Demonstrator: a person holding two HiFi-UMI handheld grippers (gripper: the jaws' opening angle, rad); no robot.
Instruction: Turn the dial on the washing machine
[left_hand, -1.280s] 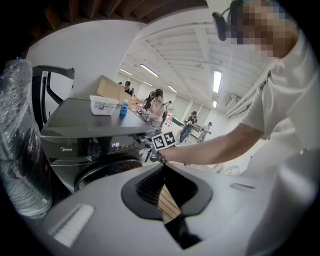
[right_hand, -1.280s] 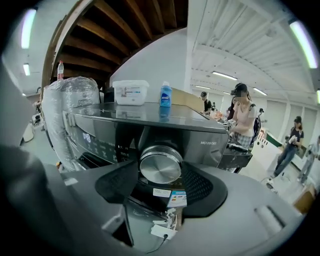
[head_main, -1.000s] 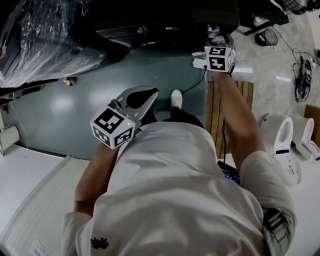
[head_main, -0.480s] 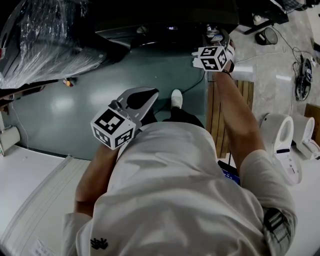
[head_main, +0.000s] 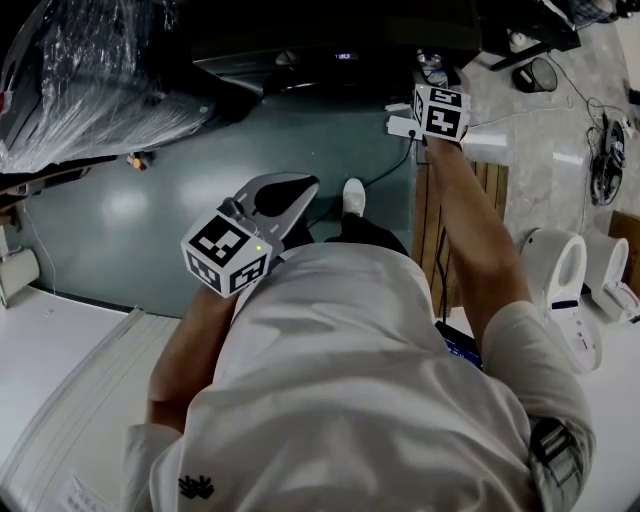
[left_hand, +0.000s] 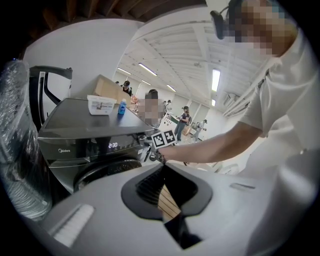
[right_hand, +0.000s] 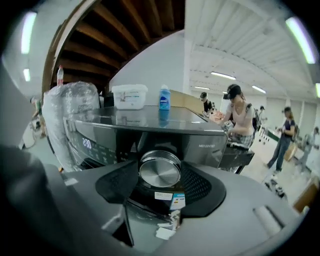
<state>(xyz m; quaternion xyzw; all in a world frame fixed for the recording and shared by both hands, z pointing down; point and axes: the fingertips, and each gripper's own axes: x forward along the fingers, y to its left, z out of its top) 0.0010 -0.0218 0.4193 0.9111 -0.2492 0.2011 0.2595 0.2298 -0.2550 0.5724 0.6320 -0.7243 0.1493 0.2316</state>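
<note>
The turning step seems in hand: the right gripper (right_hand: 159, 181), jaws just closing, clasps the round brushed-metal dial (right_hand: 160, 169) on the dark grey washing machine's (right_hand: 150, 131) front panel, so next comes a steady wrist roll, while the left gripper (left_hand: 162, 172) hangs closed and empty.

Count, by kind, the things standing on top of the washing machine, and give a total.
White tub: 1
Blue bottle: 1
Cardboard box: 1
Total: 3
</note>
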